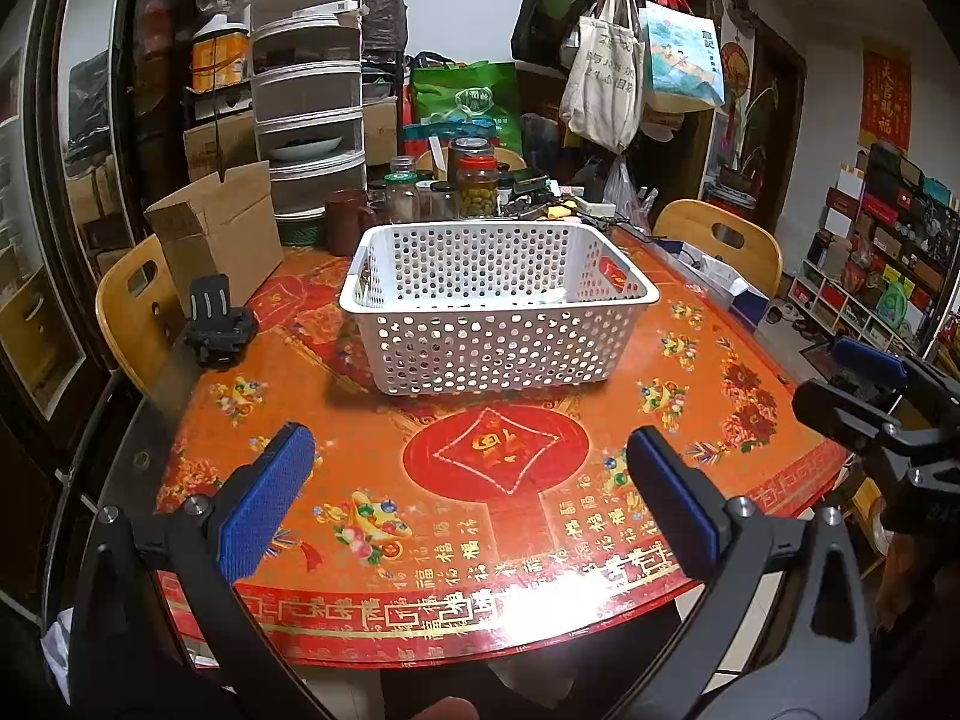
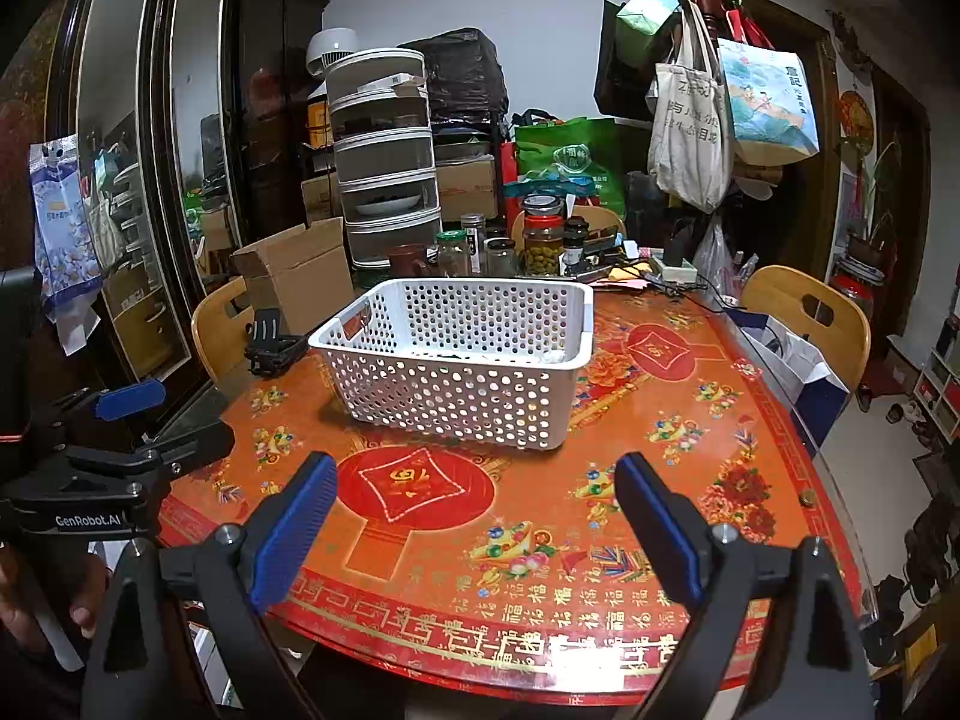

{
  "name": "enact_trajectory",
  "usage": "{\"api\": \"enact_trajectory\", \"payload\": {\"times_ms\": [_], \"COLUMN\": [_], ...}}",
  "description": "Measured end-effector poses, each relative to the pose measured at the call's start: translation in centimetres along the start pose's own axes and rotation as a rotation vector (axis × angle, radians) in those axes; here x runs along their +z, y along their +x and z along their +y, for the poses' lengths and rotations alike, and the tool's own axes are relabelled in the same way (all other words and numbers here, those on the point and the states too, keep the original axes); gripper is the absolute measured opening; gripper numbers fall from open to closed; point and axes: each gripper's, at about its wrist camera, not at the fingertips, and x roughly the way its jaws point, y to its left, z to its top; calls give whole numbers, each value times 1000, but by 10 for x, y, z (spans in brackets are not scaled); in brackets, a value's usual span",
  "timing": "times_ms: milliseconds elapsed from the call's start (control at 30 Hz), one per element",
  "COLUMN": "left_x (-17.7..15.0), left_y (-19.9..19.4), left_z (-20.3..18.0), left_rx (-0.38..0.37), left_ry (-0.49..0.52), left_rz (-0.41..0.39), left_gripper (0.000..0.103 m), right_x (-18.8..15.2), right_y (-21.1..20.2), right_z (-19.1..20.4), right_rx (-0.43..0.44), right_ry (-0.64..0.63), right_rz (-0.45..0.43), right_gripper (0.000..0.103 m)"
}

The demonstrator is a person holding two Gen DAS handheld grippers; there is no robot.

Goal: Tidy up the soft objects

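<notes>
Left gripper point(image 1: 462, 504), right gripper point(image 2: 474, 525): 2, both spread wide, nothing held, above the tabletop point(image 1: 600, 360). Basket point(image 1: 498, 306): 12 o'clock, soft items inside barely visible. Step: apparently start or finish; next target unclear.

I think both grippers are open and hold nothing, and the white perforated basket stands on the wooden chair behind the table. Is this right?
Not quite. The left gripper and the right gripper are open and hold nothing, but the white perforated basket stands on the red patterned table, not on a wooden chair. The left wrist view shows this clearly.
</notes>
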Motion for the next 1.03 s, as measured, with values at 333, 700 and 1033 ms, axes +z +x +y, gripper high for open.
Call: {"api": "enact_trajectory", "payload": {"times_ms": [333,700,1033], "left_x": [-1,-1,-12], "left_y": [1,1,4], "left_z": [-1,-3,-7], "left_rx": [1,2,-1], "left_ry": [0,3,6], "left_rz": [1,1,-10], "left_gripper": [103,103,103], "right_x": [0,0,-1], "right_y": [0,0,1], "right_z": [1,1,1], "right_rx": [1,3,11], "right_ry": [0,-1,-6], "right_rz": [1,2,8], "right_gripper": [93,93,93]}}
